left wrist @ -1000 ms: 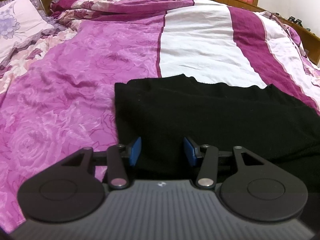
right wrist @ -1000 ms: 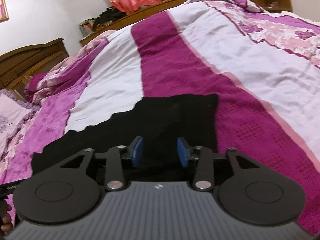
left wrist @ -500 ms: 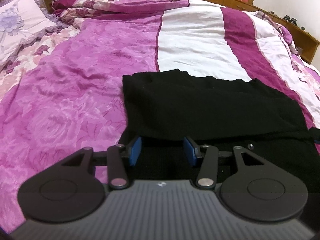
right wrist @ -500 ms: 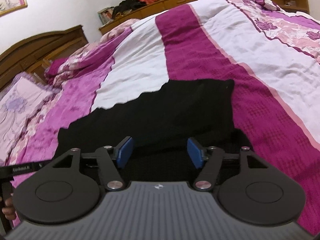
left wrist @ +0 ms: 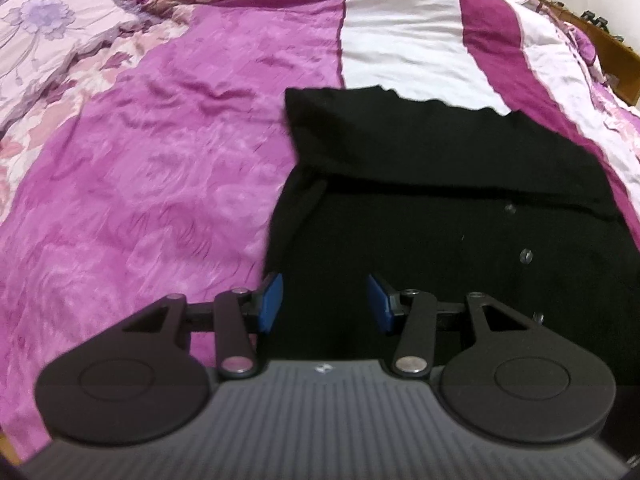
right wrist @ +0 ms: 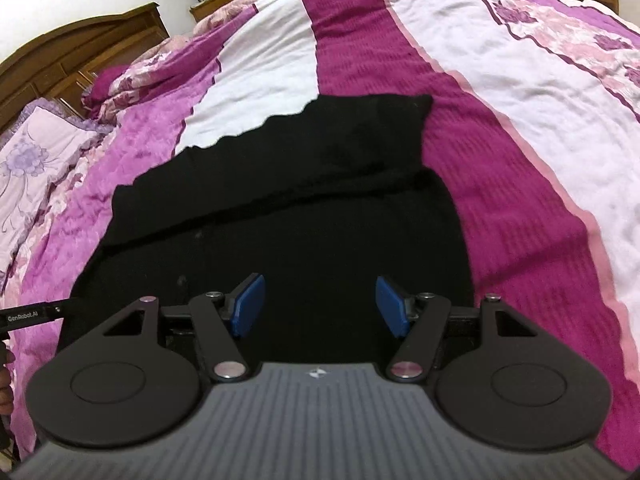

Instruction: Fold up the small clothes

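A black garment lies on the bed, its far part folded back over the near part, with small clear buttons showing on the lower layer. My left gripper hangs open above the garment's near left edge, nothing between its blue pads. The same black garment fills the middle of the right wrist view, a fold line running across it. My right gripper is open wide over the garment's near part, holding nothing.
The bedspread is pink floral at the left, with white and magenta stripes at the right. A pillow lies at the far left by a wooden headboard. The other gripper's handle shows at the left edge.
Both grippers have drawn back toward the near edge and risen, so more of the folded garment shows. The right gripper has opened wider.
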A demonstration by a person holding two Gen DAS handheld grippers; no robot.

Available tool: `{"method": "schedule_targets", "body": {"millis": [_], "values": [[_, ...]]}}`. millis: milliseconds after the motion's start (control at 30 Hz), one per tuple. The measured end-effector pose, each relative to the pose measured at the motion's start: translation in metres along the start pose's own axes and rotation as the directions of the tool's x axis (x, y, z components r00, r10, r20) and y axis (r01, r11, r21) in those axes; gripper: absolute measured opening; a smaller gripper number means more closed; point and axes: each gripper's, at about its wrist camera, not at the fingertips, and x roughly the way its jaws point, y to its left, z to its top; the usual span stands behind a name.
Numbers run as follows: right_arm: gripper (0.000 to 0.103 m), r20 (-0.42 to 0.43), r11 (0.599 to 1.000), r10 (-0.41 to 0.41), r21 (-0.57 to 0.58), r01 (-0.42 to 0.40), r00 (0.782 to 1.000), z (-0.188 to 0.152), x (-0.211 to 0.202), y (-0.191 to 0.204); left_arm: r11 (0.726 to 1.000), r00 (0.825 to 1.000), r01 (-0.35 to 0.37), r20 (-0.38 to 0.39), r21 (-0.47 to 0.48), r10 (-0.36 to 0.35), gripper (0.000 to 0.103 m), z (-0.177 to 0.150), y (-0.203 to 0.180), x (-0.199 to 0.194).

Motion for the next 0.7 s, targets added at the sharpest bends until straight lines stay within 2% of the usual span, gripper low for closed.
{"method": "schedule_targets", "body": {"millis": [233, 700], "values": [[0.069, -0.034, 0.999, -0.019, 0.028, 0.02, 0.999, -0.018, -0.014, -0.02, 1.0, 0.999, -0.005, -0.052, -0.005, 0.005, 0.049, -0.019, 0.006, -0.006], [0.069, -0.082, 0.996, -0.086, -0.006, 0.086, 0.993, -0.039, -0.037, -0.04, 1.0, 0.995, 0.005, -0.102, 0.012, -0.004, 0.049, -0.036, 0.01, -0.019]]}}
